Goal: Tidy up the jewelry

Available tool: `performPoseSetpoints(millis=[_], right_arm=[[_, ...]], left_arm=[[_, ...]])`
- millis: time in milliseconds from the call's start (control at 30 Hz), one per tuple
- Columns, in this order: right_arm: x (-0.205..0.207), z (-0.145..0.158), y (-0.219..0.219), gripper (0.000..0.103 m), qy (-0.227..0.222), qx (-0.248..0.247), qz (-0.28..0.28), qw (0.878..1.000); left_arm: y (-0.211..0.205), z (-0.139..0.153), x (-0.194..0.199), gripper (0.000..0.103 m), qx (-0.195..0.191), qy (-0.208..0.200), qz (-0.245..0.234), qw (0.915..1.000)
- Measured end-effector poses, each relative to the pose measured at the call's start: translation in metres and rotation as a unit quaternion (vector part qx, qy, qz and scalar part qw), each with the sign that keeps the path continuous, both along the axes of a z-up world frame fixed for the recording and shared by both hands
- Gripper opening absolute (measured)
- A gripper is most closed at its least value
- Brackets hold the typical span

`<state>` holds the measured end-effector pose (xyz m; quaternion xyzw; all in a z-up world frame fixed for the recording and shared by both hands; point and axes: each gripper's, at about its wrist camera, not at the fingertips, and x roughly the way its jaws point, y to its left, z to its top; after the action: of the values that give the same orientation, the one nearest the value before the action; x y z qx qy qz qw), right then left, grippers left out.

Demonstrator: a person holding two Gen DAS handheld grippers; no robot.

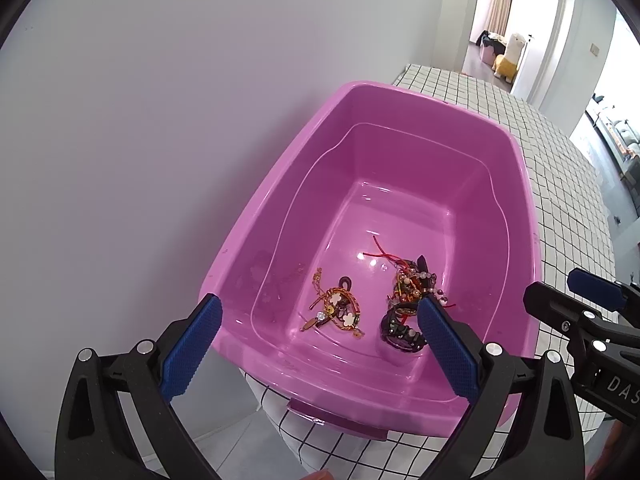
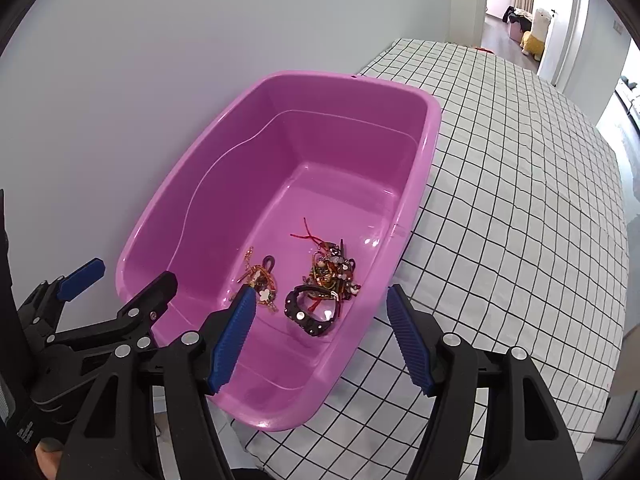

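Note:
A pink plastic tub stands on a checked cloth by the wall. On its floor lie a gold chain bracelet with white clover charms, a tangle of red cord and beads and a black watch. My left gripper hangs open above the tub's near end, nothing between its blue pads. My right gripper is open too, above the tub's near right rim, holding nothing. Each gripper shows at the edge of the other's view.
The table's white cloth with black grid stretches right of the tub. A pale wall runs close along the tub's left side. A doorway with a yellow and white plush toy lies far behind.

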<state>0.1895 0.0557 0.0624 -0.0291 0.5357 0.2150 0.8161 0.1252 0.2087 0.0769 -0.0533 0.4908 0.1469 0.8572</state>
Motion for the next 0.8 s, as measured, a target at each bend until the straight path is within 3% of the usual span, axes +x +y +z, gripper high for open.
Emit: performPoseSetpoints(millis=[800], right_arm=[[-0.0063,0.0054,0.0017,0.065,-0.041,-0.054,-0.035,0.997]], left_arm=[[0.0026,-0.0046,-0.0009,0.096,0.011,0.008,0.009,0.9999]])
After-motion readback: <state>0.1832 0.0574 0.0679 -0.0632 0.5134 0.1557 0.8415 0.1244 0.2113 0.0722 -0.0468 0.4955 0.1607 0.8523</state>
